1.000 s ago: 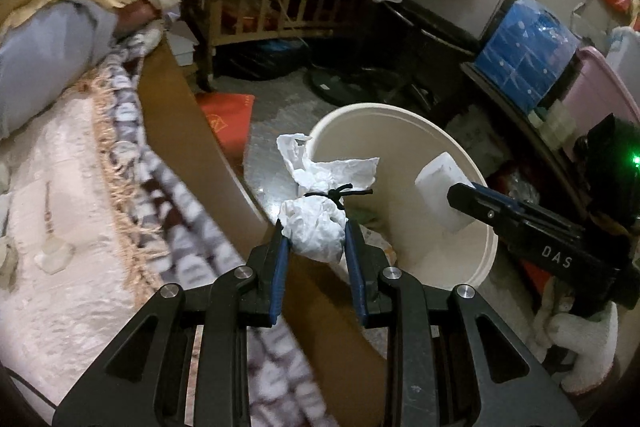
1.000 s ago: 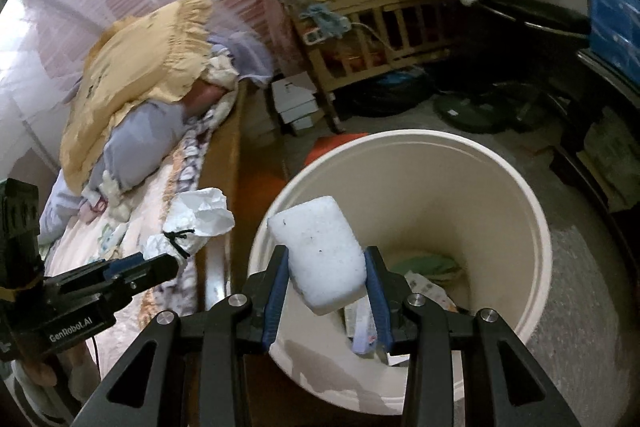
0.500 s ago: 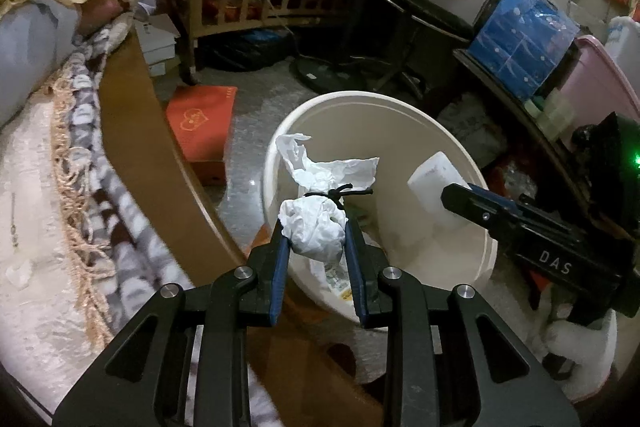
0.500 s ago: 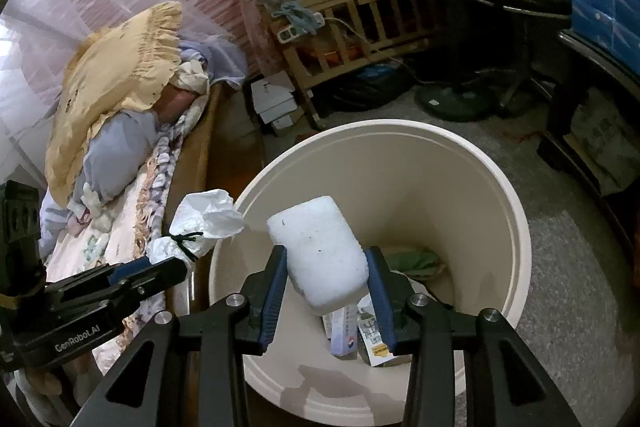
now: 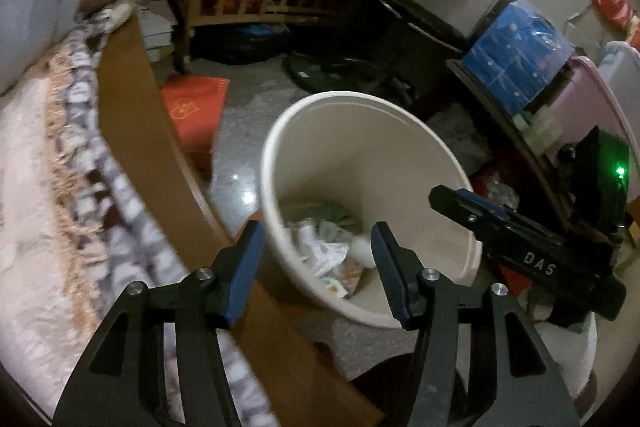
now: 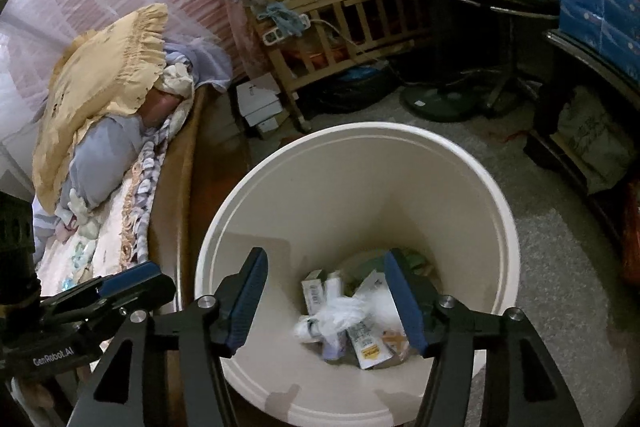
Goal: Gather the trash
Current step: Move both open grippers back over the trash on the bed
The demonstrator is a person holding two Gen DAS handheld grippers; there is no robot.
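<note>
A cream plastic bin point(image 5: 360, 131) point(image 6: 508, 227) stands on the floor beside the bed. Trash lies at its bottom: the tied white plastic bag point(image 6: 340, 315), small boxes and wrappers point(image 6: 366, 343), crumpled paper point(image 5: 326, 251). My left gripper point(image 5: 316, 259) is open and empty above the bin's near rim. My right gripper point(image 6: 326, 291) is open and empty over the bin's mouth. The right gripper also shows in the left wrist view point(image 5: 460, 203), and the left gripper in the right wrist view point(image 6: 132, 283).
The bed's wooden edge point(image 5: 132, 107) and fringed blanket point(image 5: 72, 163) lie left of the bin. A wooden crib point(image 6: 340, 19), a fan base point(image 6: 440, 103), a red box point(image 5: 192, 107) and blue packs point(image 5: 516, 59) stand around it.
Both grippers opened. The tied white bag left my left gripper and the white foam block left my right gripper; both dropped into the bin.
</note>
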